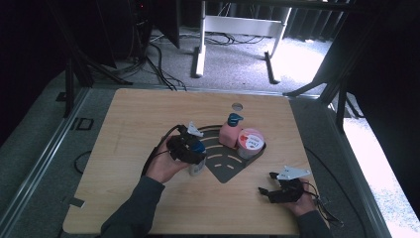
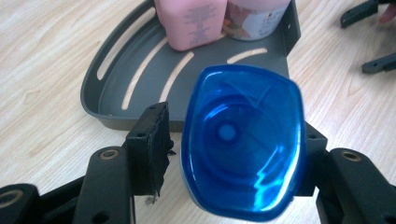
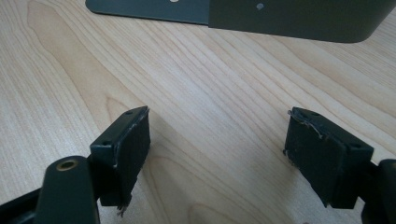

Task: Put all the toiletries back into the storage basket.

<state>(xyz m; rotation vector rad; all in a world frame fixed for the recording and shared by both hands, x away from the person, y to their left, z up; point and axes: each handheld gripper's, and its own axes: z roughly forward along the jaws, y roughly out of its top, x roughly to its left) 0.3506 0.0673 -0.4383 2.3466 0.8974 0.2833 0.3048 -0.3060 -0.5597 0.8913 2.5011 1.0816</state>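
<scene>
Nearest, at the table's front edge on the person's right, the right gripper (image 1: 270,191) rests in the person's right hand (image 1: 302,203), its 2 jaws spread wide with only bare wooden table (image 3: 201,93) between them. In the right gripper view the dark rack's outer wall (image 3: 299,21) lies just beyond the jaw tips.

Further in, the left hand (image 1: 161,166) holds the left gripper (image 2: 233,149) at the rack's near-left edge. Between its jaws stands a bottle with a blue cap (image 2: 243,140); the right pad is pressed to the cap's side, while on the other side a thin gap seems to show, so whether the pinch is firm cannot be told. The bottle sits just outside the dark grey slotted corner rack (image 2: 116,93), touching or almost touching its rim.

Beyond it, inside the rack's far corner, a pink pump bottle (image 1: 229,131) and a pink-lidded tub (image 1: 250,143) stand side by side, touching.
</scene>
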